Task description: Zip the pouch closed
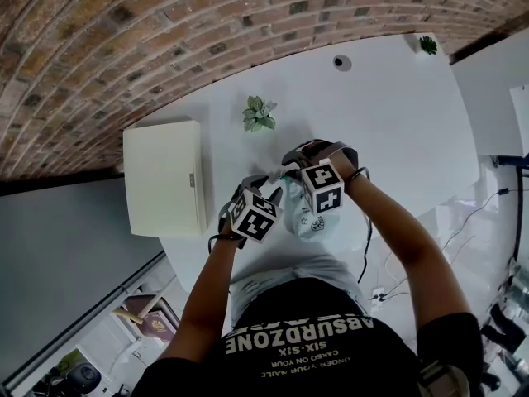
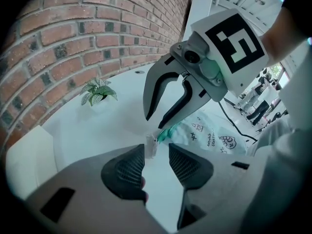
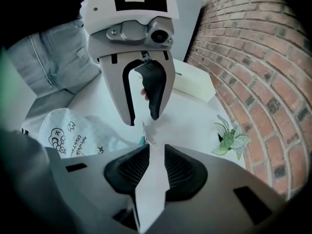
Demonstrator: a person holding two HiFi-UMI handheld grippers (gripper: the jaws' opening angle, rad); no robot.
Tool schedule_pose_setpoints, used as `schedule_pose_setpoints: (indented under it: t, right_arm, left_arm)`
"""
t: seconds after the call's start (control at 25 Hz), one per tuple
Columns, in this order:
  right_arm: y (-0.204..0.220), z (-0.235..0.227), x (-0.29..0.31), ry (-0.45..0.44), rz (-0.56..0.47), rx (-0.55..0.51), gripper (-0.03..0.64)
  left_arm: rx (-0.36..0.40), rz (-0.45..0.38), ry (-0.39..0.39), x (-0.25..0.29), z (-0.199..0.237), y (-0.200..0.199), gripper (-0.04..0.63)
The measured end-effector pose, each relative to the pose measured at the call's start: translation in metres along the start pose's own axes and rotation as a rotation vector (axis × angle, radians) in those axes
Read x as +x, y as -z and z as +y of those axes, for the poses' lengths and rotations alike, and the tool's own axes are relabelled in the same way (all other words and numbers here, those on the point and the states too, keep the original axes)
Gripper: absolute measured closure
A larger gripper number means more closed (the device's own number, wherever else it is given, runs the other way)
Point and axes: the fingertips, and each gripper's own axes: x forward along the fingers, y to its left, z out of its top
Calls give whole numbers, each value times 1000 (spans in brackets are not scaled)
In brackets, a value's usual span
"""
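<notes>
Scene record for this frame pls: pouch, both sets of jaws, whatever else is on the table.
pouch: lying on table, printed side up
zip: green, its end faces both grippers
left gripper: jaws open, pouch end at their tips, not clamped
right gripper: jaws open, tips by the zip end
other: plant, box

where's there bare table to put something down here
Widest bare patch: the table right of the plant, out to the far rim beyond the dark disc. A narrower strip lies between box and plant. Crowded at the near edge: left tongs and right tongs over the pouch.
</notes>
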Motion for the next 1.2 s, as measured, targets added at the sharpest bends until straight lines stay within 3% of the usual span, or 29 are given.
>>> schedule_pose_setpoints:
  t: [0.76, 1.2]
  right_arm:
    - [-4, 12, 27, -105, 39, -185, 548]
    - [-12, 19, 26, -122, 29, -372, 565]
  left_arm:
    - [44, 110, 20, 31, 1, 17, 476]
    - [66, 129, 51, 33, -3, 17, 563]
